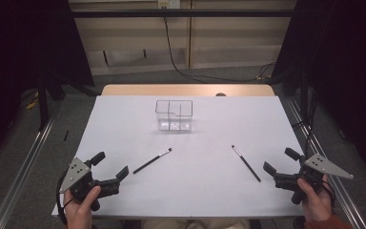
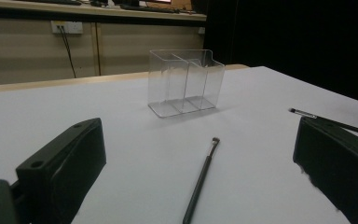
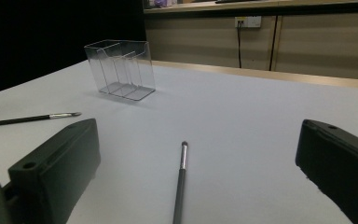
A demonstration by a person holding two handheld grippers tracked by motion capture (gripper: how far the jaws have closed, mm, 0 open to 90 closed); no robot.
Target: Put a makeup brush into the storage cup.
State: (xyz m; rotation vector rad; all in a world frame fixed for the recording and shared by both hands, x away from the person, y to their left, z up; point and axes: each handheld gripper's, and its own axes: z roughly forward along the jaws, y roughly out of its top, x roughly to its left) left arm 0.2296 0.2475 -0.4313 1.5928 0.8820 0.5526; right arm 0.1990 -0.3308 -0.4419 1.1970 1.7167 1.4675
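Your left tool (image 1: 110,171) sits at the near left corner of the white worktop (image 1: 205,195), jaws spread wide apart with nothing between them. Your right tool (image 1: 276,167) is at the near right edge, same deal: jaws wide apart and empty. Both are in your hands, cables trailing off, and each has that grey plate on top.

The two brushes are lying flat on the worktop, well apart from each other. The left brush (image 1: 151,161) lies on a diagonal just right of your left tool, handle end toward you and the bristle tip pointing far and right. In the left gripper view it (image 2: 200,179) runs right up the middle between the jaws, tip away from you. The right brush (image 1: 246,163) lies on the opposite diagonal near your right tool, its silver-banded end pointing far and left. The right gripper view has it (image 3: 180,182) centred between the jaws too.

The clear organizer (image 1: 174,115) stands upright toward the far middle of the worktop, well beyond both brushes. It has dividers inside, and the compartments look empty. It also shows up in the left gripper view (image 2: 185,81) and the right gripper view (image 3: 120,69), past the brush tips.
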